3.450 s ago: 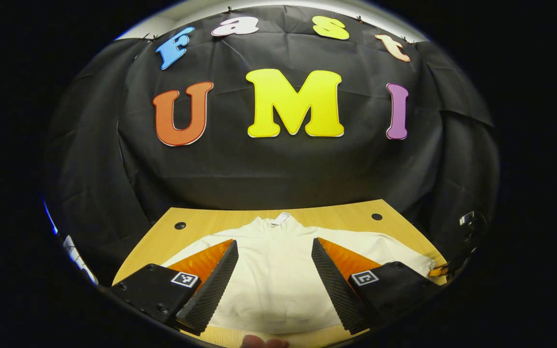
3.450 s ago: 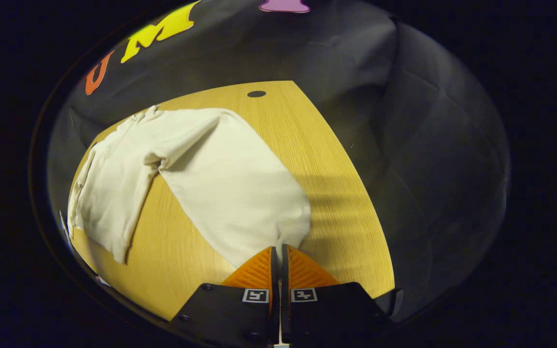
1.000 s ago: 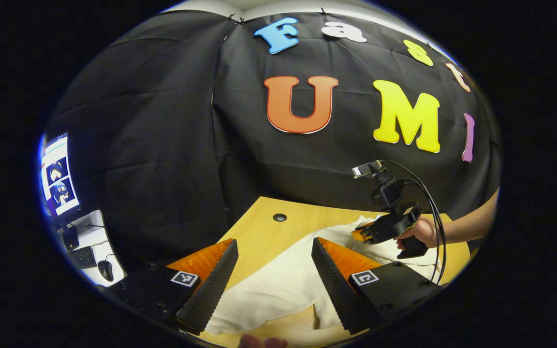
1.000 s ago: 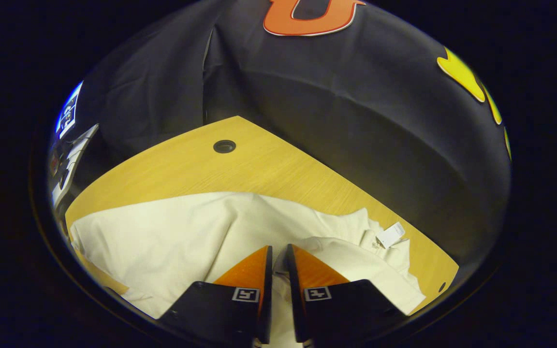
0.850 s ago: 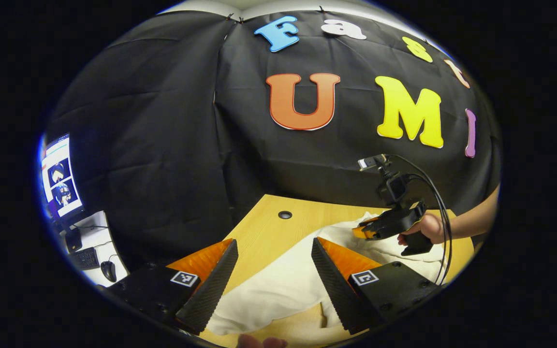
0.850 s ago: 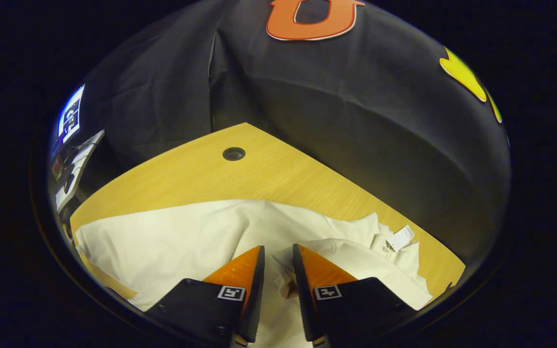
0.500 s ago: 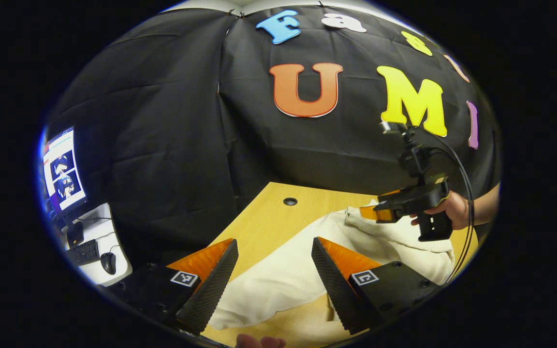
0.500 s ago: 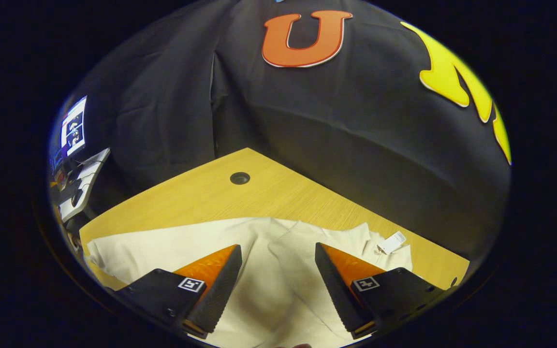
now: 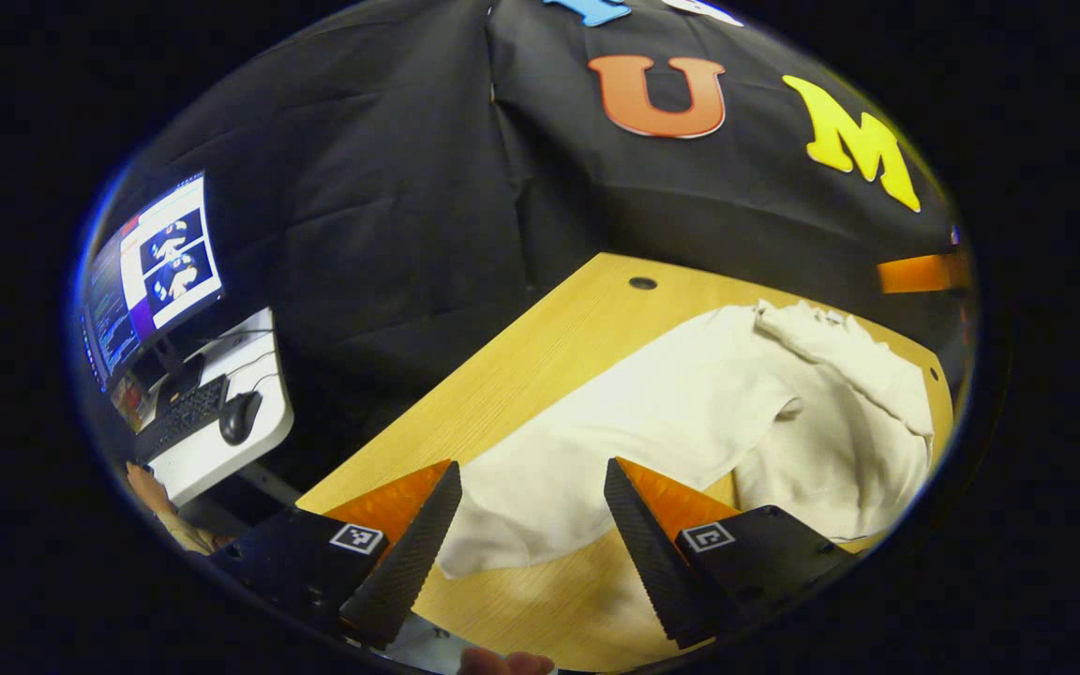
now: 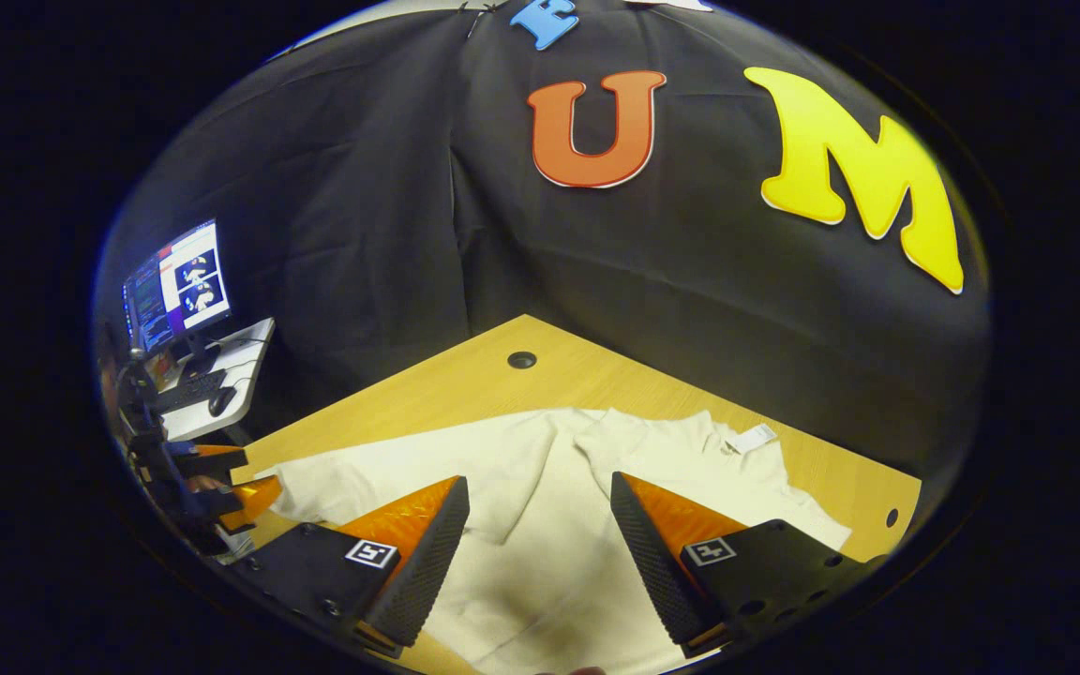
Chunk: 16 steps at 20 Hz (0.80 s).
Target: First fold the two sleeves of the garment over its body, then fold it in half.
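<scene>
Status: cream long-sleeved top [image 9: 690, 412] lies flat on the wooden bench [image 9: 540, 347], collar toward the back edge near the booth wall, white neck tag [image 10: 752, 438] showing in the right gripper view. One sleeve [image 10: 662, 450] looks already folded across the body: in the right gripper view a cream flap lies diagonally over the chest, its edge running down toward the hem. So I'd call sleeve one done. The other sleeve [image 9: 559, 497] is not folded: in the left gripper view it stretches out from the body toward the bench's near-left edge, cuff end lying between the left claw's fingers. Left claw [image 9: 531, 516] has its jaws spread wide, holding nothing, hovering just above that cuff. Right claw [image 10: 540, 534] is likewise spread wide and empty, sitting over the body of the garment. In the right gripper view the left claw also shows at the far left, by the bench's edge. Remaining, as I judge it: grab the outstretched cuff with the left claw, lay that sleeve over the body, then do the half fold. Roughly a third done. Folded flap has some wrinkles near the collar; may need smoothing before the final fold.
</scene>
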Available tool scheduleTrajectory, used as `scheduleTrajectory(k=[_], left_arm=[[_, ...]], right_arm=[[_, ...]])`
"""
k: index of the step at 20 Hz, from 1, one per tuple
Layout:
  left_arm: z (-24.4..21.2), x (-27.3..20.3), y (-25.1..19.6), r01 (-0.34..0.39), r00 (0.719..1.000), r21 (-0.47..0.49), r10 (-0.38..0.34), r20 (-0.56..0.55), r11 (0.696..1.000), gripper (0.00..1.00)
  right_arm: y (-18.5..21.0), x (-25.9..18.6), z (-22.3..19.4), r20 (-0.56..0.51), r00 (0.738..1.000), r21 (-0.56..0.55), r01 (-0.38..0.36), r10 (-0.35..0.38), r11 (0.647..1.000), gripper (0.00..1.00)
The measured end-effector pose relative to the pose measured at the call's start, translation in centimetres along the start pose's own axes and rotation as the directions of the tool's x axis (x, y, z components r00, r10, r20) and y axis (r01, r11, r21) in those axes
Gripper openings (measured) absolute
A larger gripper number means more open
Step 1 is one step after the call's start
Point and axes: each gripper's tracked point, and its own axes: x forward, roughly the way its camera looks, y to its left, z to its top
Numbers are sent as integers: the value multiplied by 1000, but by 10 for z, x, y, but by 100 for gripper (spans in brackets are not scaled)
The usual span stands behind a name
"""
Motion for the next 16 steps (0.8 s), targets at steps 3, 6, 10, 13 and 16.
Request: scheduleTrajectory(k=[3, 6, 10, 13, 16], left_arm=[[-31, 11, 26, -71, 994, 0, 71, -80, 997, 99], [-45, 22, 45, -117, 987, 6, 117, -108, 993, 99], [-46, 35, 52, -122, 987, 5, 122, -106, 992, 100], [-50, 43, 49, -87, 991, -34, 82, -108, 996, 99], [-53, 46, 40, -54, 994, -93, 45, -97, 994, 83]], right_arm=[[-6, -31, -28, -28, 999, -39, 26, -28, 999, 95], [-15, -49, -56, -79, 996, 32, 51, -48, 998, 95], [-30, -62, -73, -116, 990, 135, 92, -77, 987, 95], [-36, -66, -71, -110, 990, 201, 112, -91, 973, 95], [-36, -70, -68, -107, 990, 227, 117, -95, 967, 95]])
